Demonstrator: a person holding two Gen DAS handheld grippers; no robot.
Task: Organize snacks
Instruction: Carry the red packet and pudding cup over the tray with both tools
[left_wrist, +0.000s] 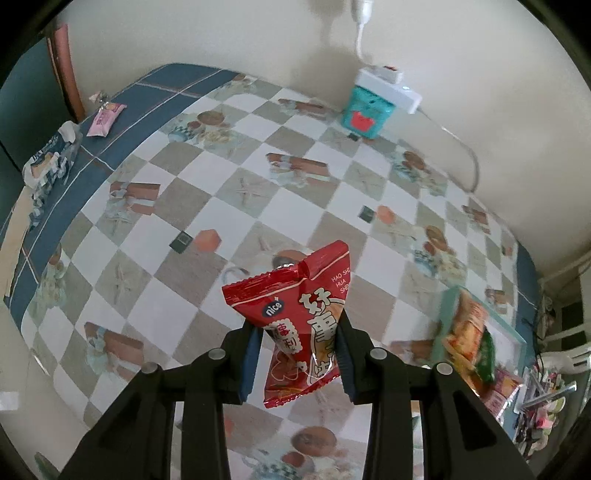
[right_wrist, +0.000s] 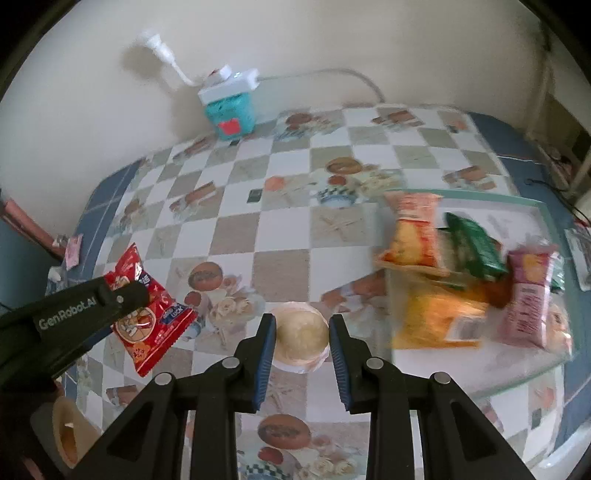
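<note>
Left wrist: left claw (left_wrist: 300, 338) pinches red snack packet (left_wrist: 301, 325); right claw (right_wrist: 302, 332) clamps round pale bun (right_wrist: 301, 332).

Wide checkered table (left_wrist: 229, 192) lying open through the middle, from 9 to 1 o'clock in left view. Teal box (left_wrist: 365, 110) with power strip (left_wrist: 388, 86) blocking 1 o'clock by wall. Tray (right_wrist: 491, 201) crowding 3 o'clock with packets (right_wrist: 413, 236). Pink packet (left_wrist: 105, 118) sitting at 10 o'clock edge.
</note>
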